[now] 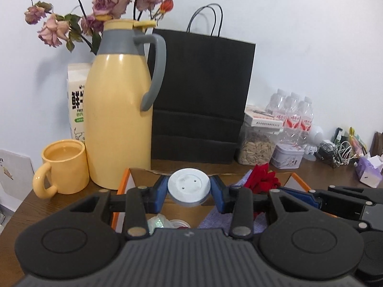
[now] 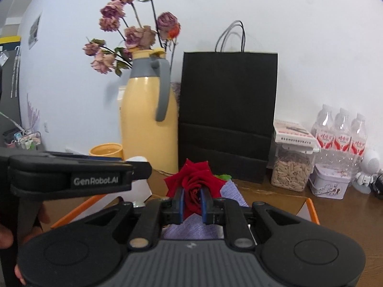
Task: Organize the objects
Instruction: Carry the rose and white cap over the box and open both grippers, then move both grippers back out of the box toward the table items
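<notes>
My left gripper [image 1: 189, 192] is shut on a round white lid-like object [image 1: 189, 187], held above an open orange-edged cardboard box [image 1: 122, 186]. My right gripper [image 2: 192, 203] is shut on a red rose [image 2: 195, 179], also over the box [image 2: 311, 208]; the rose [image 1: 262, 179] and the right gripper's body show at the right of the left wrist view. Inside the box lie a purple cloth [image 2: 191, 229] and small items, partly hidden by the grippers. The left gripper's body [image 2: 71, 174] crosses the left of the right wrist view, with fingers of a hand below it.
On the wooden table behind the box stand a yellow mug [image 1: 64, 165], a yellow thermos jug [image 1: 119, 105], a milk carton [image 1: 76, 100], dried roses [image 1: 105, 2], a black paper bag [image 1: 198, 100], a seed jar [image 1: 257, 150], water bottles [image 1: 294, 117], a small tin [image 1: 287, 155] and cables [image 1: 335, 150].
</notes>
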Motion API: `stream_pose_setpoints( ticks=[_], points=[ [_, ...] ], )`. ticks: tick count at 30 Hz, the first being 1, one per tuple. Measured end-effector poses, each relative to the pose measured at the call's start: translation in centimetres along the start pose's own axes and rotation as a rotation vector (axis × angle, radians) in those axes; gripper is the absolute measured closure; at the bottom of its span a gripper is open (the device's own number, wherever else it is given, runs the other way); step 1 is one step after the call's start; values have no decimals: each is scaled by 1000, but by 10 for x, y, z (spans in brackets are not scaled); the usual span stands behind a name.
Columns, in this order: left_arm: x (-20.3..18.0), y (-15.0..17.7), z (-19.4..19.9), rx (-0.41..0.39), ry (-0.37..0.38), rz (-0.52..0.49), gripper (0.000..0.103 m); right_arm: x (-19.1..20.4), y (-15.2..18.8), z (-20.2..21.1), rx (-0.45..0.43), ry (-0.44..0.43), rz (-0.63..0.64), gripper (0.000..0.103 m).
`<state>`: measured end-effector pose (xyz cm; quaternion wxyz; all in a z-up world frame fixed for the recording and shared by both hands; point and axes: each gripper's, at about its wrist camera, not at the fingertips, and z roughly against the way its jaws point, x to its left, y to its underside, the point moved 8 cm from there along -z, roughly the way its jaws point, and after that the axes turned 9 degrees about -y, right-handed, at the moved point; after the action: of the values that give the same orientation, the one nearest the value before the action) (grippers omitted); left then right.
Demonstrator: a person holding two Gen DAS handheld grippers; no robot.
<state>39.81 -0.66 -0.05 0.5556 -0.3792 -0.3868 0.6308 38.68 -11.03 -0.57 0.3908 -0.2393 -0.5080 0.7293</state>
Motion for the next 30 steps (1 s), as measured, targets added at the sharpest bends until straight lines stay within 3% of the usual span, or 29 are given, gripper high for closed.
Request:
stream_pose_setpoints(
  ticks=[2,4,5,6,8,12,15,17,30],
  points=[
    [-1,1,-4,4,-2,-14,57,-4,3,-7,13,3,-8,86],
    [-2,2,-4,-5,-3,-30,40,-8,7,-10,24,12,-17,82],
    [-2,2,-2,-11,-7,-29,23,-9,8,-11,28,12,-18,75],
    [-1,1,-1,-17,-14,-27,11,-10,9,-11,28,13,-19,60],
    [-1,-1,4,-38,-28,-29,1,-10,9,-8,21,18,-13,39],
    [0,-4,14,-59,-32,-22,0,-5,8,0,4,17,2,13],
    [0,-6,19,-58,-29,-15,0,-4,8,8,-9,10,4,10],
    [0,-7,23,-61,-29,-16,0,-4,6,11,-15,11,-2,1],
    [2,-12,75,-97,-14,-7,0,-10,3,54,-61,21,-25,0]
  ],
)
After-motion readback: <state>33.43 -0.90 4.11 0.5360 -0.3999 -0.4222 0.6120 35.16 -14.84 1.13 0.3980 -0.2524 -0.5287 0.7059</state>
